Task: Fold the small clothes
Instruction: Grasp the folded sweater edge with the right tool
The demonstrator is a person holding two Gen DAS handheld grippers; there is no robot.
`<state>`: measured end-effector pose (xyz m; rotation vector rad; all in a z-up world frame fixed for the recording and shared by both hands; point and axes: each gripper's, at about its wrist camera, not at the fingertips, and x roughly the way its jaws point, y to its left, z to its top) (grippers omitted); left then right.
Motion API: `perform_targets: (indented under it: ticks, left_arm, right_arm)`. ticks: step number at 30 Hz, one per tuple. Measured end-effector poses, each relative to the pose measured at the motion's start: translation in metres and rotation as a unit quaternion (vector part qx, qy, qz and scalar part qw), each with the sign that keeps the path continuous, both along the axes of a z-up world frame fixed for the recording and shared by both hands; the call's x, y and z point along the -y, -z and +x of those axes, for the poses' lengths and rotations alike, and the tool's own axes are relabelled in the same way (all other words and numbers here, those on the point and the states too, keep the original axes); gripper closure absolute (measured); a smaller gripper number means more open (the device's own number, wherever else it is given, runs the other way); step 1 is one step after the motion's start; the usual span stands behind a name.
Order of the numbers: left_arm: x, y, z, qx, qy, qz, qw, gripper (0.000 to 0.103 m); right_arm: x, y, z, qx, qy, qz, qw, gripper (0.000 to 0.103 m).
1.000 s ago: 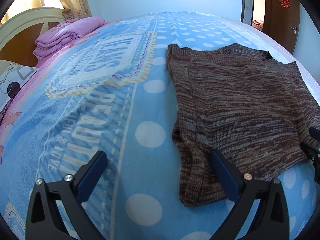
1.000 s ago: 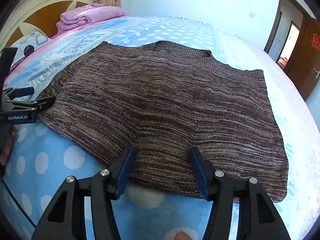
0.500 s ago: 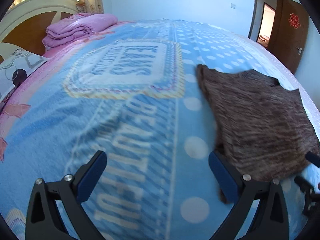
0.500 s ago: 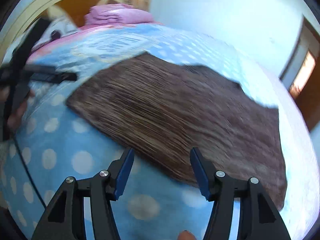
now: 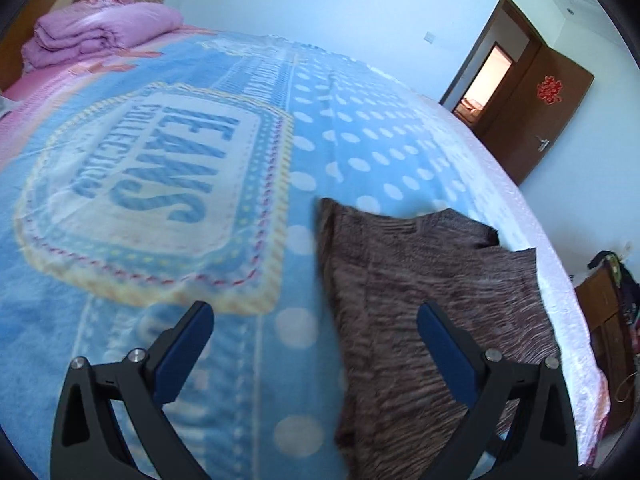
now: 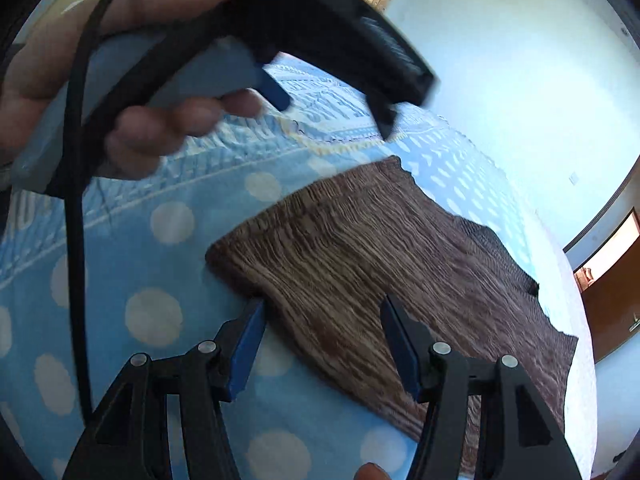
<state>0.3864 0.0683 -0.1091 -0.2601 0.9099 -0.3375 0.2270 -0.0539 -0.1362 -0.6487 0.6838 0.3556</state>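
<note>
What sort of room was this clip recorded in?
Most likely a home bedroom. A bed under a blue polka-dot blanket fills both views, a folded pink quilt sits by the headboard, and a wooden door stands open. A brown knit garment lies flat on the blanket.

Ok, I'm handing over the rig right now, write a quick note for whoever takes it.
Left tongs: open, empty, above the blanket beside the brown knit garment.
Right tongs: open, empty, over the garment's near edge, not gripping it.
The left hand, holding its tool, shows at the top of the right wrist view.
Garment: lies spread flat on the bed, no fold visible.
A folded pink quilt sits by the headboard.
Done: nothing folded yet.
Left: grip an edge or corners, make the folds.
</note>
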Motion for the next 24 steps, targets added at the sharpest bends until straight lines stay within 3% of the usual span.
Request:
perform_targets:
  ticks: [3,7,10,12,18,21,22,24]
  left_arm:
    - [0.009,0.006,0.013,-0.009,0.006,-0.01,0.9999,0.0]
    - [0.03,0.01,0.031,-0.007,0.021,0.013,0.9997,0.003]
    - [0.042,0.012,0.04,-0.008,0.037,0.029,0.9988,0.01]
    - [0.05,0.016,0.048,-0.015,0.051,0.035,0.998,0.016]
    - [0.061,0.028,0.069,-0.04,0.06,0.067,0.9951,0.035]
    - [0.061,0.028,0.074,-0.042,0.07,0.063,0.9947,0.063]
    - [0.06,0.029,0.076,-0.047,0.075,0.055,0.9945,0.084]
    - [0.058,0.032,0.078,-0.059,0.075,0.032,0.9949,0.088]
  right_arm:
    - [-0.003,-0.001,0.003,0.008,0.002,-0.001,1.0,0.044]
    - [-0.008,-0.001,0.008,0.01,0.006,0.0,1.0,0.044]
    - [-0.011,-0.001,0.009,0.007,0.002,0.002,1.0,0.054]
    - [-0.015,0.0,0.009,0.006,-0.005,-0.002,1.0,0.067]
    - [-0.023,0.003,0.007,0.004,-0.019,-0.012,1.0,0.083]
    - [-0.022,0.002,0.008,-0.006,-0.023,-0.001,1.0,0.089]
    - [-0.021,0.001,0.008,-0.009,-0.024,0.004,1.0,0.09]
    - [-0.019,-0.001,0.009,-0.015,-0.024,0.015,0.999,0.093]
